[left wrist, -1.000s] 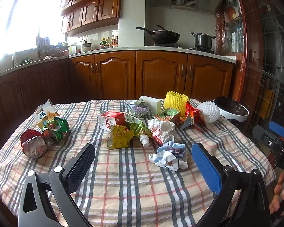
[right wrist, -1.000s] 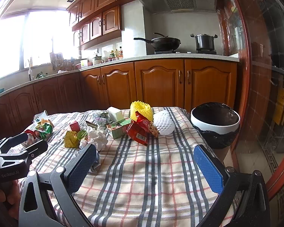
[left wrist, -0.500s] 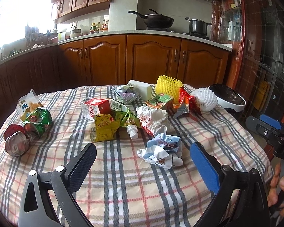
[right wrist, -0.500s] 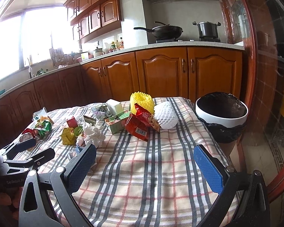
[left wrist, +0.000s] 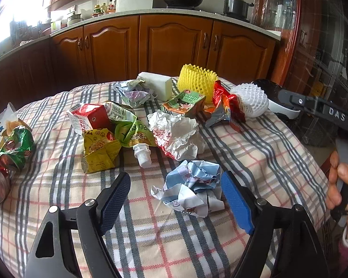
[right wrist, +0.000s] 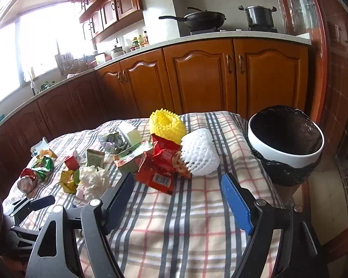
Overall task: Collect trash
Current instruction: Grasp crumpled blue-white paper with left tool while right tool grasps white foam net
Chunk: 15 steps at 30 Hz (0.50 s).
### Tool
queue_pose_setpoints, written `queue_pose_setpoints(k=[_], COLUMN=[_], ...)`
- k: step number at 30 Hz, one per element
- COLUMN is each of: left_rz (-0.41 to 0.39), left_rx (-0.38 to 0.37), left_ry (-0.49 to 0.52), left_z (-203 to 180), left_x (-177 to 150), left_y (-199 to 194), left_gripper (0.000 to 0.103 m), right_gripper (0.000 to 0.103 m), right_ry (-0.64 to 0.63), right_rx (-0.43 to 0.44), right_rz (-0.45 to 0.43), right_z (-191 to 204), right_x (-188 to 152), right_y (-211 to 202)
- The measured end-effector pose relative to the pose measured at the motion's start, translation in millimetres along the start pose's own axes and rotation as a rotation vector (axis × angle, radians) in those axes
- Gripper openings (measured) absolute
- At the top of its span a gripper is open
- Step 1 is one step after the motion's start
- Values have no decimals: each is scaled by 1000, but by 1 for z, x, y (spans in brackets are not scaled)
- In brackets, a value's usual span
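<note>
The left gripper (left wrist: 175,193) stands wide open astride a crumpled blue-and-white paper wad (left wrist: 192,188) on the plaid tablecloth (left wrist: 255,143), the wad's long axis seemingly running crosswise between the fingers, while the right gripper (right wrist: 177,195), equally wide, holds nothing near the black-lined bin (right wrist: 287,148)
</note>
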<state>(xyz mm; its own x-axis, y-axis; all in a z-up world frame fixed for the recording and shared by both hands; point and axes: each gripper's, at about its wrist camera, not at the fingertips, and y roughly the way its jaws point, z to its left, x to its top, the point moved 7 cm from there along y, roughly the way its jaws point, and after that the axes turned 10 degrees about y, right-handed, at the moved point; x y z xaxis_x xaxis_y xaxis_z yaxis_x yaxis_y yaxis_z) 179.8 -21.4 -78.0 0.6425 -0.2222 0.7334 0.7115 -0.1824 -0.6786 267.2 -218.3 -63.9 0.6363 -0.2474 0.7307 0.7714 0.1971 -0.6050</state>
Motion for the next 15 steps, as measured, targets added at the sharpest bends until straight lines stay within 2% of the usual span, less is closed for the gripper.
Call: queue_pose_setpoints(k=[5, 9, 12, 14, 15], left_rz=[43, 74, 79, 72, 67], left_rx=[-16, -35, -55, -55, -54], left_ry=[16, 18, 14, 17, 18], left_z=[-1, -3, -4, -3, -4], left_x=[2, 2, 3, 4, 4], left_y=[20, 33, 38, 38, 38], left_gripper=[74, 62, 50, 46, 44], right_gripper=[73, 64, 45, 11, 11], right_ry=[35, 53, 55, 53, 56], right_rx=[-26, -19, -9, 1, 9], right_rz=[47, 95, 131, 153, 157], right_z=[-17, -27, -29, -29, -29], right_x=[17, 22, 20, 17, 16], right_y=[31, 57, 72, 76, 75])
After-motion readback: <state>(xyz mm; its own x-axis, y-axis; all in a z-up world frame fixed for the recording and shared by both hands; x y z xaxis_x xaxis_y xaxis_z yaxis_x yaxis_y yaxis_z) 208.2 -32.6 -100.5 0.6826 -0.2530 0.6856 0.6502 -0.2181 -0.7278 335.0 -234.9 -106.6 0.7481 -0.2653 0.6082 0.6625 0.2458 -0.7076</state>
